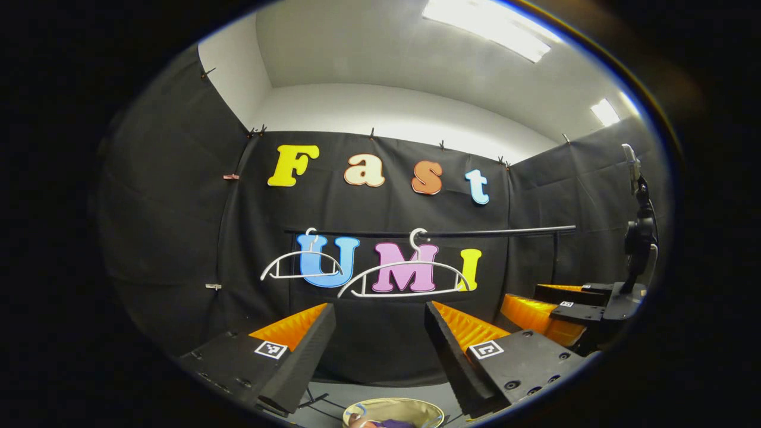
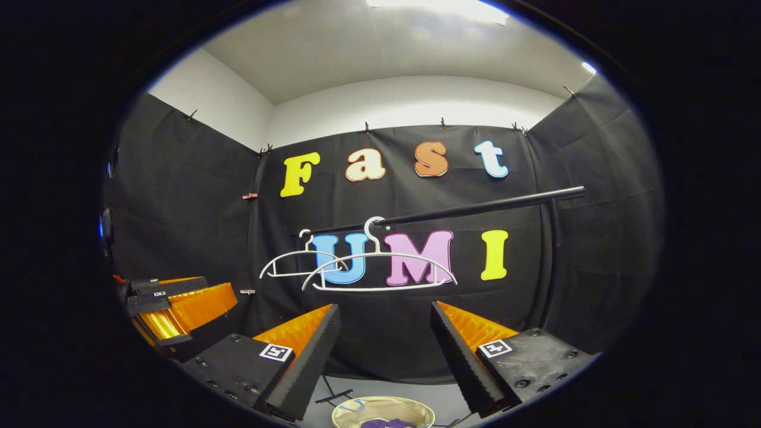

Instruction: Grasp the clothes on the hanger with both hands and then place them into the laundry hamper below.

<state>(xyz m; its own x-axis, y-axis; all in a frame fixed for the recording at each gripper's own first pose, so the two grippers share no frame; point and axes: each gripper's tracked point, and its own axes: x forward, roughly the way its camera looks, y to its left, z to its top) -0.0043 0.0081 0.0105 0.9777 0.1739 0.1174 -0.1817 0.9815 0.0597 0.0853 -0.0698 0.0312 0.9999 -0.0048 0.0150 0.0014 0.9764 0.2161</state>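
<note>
Two bare white hangers hang on a black rail across the back cloth wall. Nothing hangs on them. Below, a round beige laundry hamper holds purple clothes. My left gripper is open and empty, raised above the hamper and facing the hangers. In the right gripper view, my right gripper is likewise open and empty above the hamper and its purple clothes. There the hangers overlap beneath the rail.
The right gripper shows at the right of the left gripper view, level with mine. The left gripper shows at the left of the right gripper view. A device on a black stand is at the far right. Grey floor surrounds the hamper.
</note>
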